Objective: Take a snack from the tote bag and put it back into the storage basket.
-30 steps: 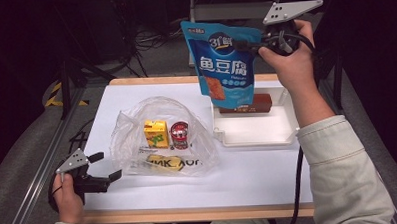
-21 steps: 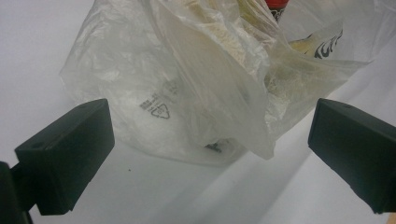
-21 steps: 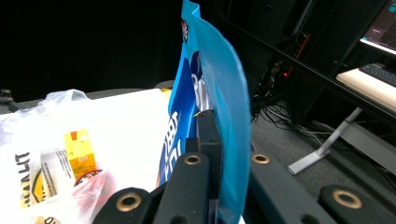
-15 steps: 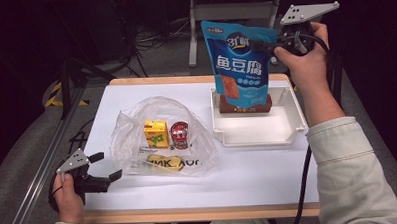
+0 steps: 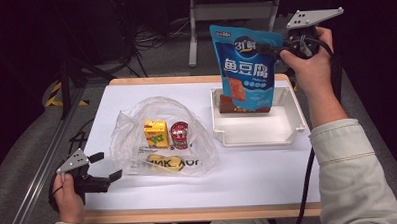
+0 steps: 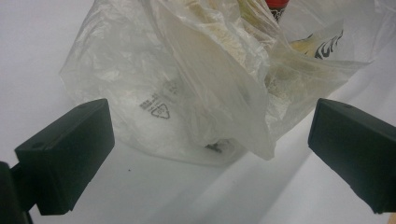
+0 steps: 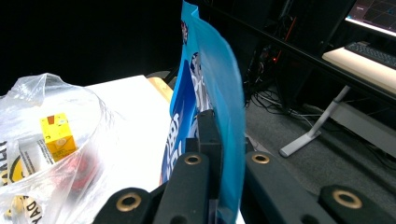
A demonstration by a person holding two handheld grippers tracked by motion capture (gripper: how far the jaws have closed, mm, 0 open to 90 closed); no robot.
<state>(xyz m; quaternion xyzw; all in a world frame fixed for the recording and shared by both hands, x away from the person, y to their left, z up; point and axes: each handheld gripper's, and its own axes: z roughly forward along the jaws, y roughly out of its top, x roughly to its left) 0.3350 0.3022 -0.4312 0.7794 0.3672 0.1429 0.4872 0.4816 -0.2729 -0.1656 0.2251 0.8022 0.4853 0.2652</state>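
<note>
Right gripper (image 5: pixel 277 50): jaws clamped on the upper right edge of the blue snack pouch (image 5: pixel 245 65), the film pinched flat between the black jaws in the right gripper view (image 7: pixel 219 154); hand (image 5: pixel 305 63) raised beyond the far right corner of the white tray (image 5: pixel 297 119). Blue snack pouch: hanging upright, glossy blue with white lettering, a red-brown panel low on its face, top edge sealed; lower end inside the tray at its far wall, whether resting on the floor cannot be told. White tray: shallow, rectangular, rim raised all round; its near part bare and open behind the pouch's face. Clear plastic bag (image 5: pixel 162 138): left of the tray, well apart from it, crumpled, mouth loose; holds a yellow carton (image 5: pixel 155 133), a red-lidded item (image 5: pixel 179 133) and a yellow packet (image 5: pixel 163 162). A strip of bare white table (image 5: pixel 258 165) runs between bag and tray and along the tray's near side. Left gripper (image 5: pixel 104 168): far left of the tray, at the table's near left edge, jaws spread wide with nothing between them, just short of the bag's crumpled edge (image 6: pixel 196 102).
</note>
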